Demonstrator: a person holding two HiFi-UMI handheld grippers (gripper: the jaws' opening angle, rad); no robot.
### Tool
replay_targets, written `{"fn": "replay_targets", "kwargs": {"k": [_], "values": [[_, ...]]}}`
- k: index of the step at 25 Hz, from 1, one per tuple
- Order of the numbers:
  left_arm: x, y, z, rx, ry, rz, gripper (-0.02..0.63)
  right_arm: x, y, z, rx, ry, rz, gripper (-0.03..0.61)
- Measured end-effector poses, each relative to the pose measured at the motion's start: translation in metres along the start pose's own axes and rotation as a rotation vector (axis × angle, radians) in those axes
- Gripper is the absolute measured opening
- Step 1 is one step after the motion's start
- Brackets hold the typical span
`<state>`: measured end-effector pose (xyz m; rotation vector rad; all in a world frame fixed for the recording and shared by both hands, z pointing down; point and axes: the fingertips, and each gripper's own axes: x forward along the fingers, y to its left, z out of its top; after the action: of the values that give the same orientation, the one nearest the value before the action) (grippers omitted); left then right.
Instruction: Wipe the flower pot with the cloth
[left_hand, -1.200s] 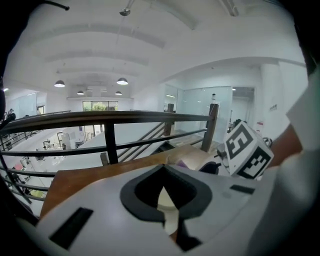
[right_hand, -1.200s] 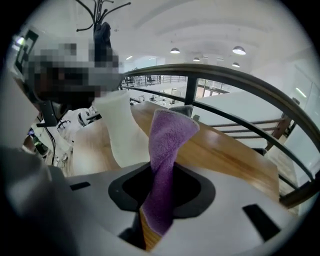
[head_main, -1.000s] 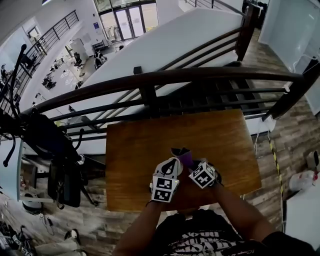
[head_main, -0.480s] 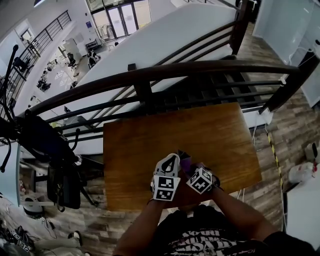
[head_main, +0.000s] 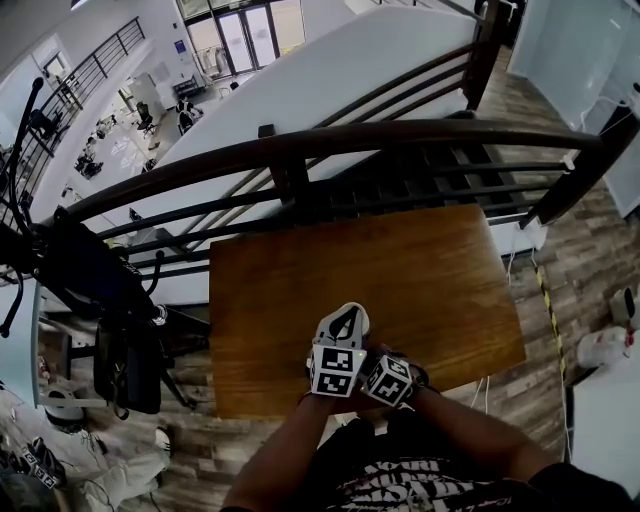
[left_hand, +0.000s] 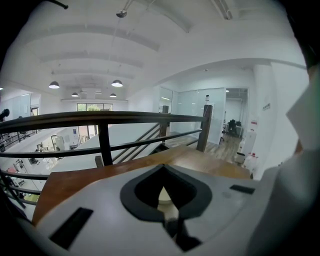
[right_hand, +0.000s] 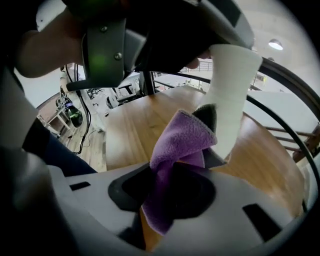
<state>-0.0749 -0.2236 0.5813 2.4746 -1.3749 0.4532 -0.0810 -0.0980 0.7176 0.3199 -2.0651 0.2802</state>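
A white flower pot (right_hand: 230, 90) hangs above the wooden table (head_main: 400, 270), gripped at its top by my left gripper (head_main: 343, 322). In the left gripper view only a pale bit of the pot (left_hand: 165, 204) shows between the jaws. My right gripper (right_hand: 165, 200) is shut on a purple cloth (right_hand: 182, 140), whose folded end lies against the pot's side. In the head view both grippers sit close together at the table's near edge, the right gripper (head_main: 387, 378) just right of the left one. Pot and cloth are hidden beneath them there.
A dark railing (head_main: 400, 140) runs along the table's far edge, with a stairwell drop beyond. A black stand with gear (head_main: 100, 290) is left of the table. Wood floor lies to the right. The person's arms (head_main: 300, 450) reach in from below.
My right gripper has slid left and nearer, tight against the left gripper. The purple cloth that showed between them in the head view is now covered. The left gripper has kept still.
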Motion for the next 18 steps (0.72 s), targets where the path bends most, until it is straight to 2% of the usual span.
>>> {"fn": "replay_targets", "kwargs": {"k": [3,8,11,18], "values": [[-0.001,-0.001,-0.002,-0.001,0.014,-0.006,0.000,0.008,0.002,0.012,-0.038,-0.023,0.009,0.098],[-0.003,-0.004,-0.004,0.006,0.027,-0.017,0.000,0.011,-0.002,0.019,-0.016,-0.033,0.014,0.098],[-0.002,-0.003,-0.004,0.005,0.018,-0.016,0.000,0.008,-0.013,0.003,0.028,-0.014,0.002,0.099],[-0.002,-0.004,-0.002,-0.001,0.013,-0.023,0.000,-0.014,-0.071,-0.042,0.158,0.015,-0.092,0.100]]}}
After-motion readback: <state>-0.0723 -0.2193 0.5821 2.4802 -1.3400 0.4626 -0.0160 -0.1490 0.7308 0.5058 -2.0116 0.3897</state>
